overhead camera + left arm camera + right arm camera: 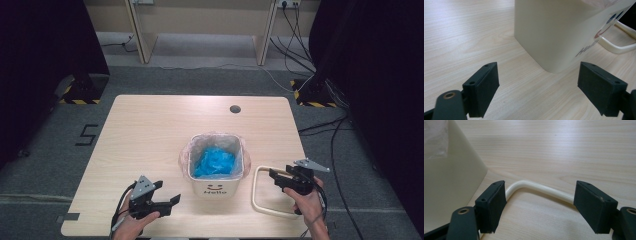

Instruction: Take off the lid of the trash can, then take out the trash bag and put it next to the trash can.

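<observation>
2 wide-open tools: left tool (169,201) near bin (216,186), right tool (276,179) over cream frame (261,204).

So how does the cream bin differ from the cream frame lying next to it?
The bin stands upright, lined with a clear bag holding blue plastic; the frame lies flat on the table, an open rounded-rectangle loop. The bin has solid walls with a printed smiley; the frame is a thin plain bar. The right gripper hovers over the frame, jaws open. Both are cream-coloured.

Cream bin (216,186) with blue bag (215,161), cream ring (261,200), black tongs (159,199).
</observation>
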### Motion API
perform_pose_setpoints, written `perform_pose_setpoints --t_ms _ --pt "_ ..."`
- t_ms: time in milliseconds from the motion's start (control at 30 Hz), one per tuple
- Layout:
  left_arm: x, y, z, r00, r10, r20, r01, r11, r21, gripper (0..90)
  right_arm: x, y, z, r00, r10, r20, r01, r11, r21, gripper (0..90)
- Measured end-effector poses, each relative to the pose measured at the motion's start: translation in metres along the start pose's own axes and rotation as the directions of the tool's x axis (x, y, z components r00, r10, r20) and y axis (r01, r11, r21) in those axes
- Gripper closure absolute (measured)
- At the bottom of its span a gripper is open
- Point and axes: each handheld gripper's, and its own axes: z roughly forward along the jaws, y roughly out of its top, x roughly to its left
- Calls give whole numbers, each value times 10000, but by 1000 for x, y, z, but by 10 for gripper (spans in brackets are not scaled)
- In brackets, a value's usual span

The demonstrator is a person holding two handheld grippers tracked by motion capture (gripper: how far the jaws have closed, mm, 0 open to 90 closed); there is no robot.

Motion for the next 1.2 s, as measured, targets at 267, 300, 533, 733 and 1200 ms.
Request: perform_pose_setpoints --t_ms 267,300,533,733,1200 --pt "-3 2 -1 9999 -35 139 36 10000 -57 164 6 6 2 9999 -123 -64 123 9999 -64 260" --pt "-4 3 -1 9999 -29 150 30 10000 -60 164 7 8 3 9999 -117 -85 116 9999 -84 260" --pt "-8 5 0 9998 41 209 -39 9999 -100 164 16 21 7 9995 -245 -203 241 9995 -184 263" --pt "-14 11 0 9993 185 321 -179 9997 -182 164 26 29 8 9978 -560 -341 553 9982 -218 264" --pt "-31 40 3 9944 788 703 -740 9949 -686 164 45 66 7 9940 -651 -876 596 9961 -647 263"
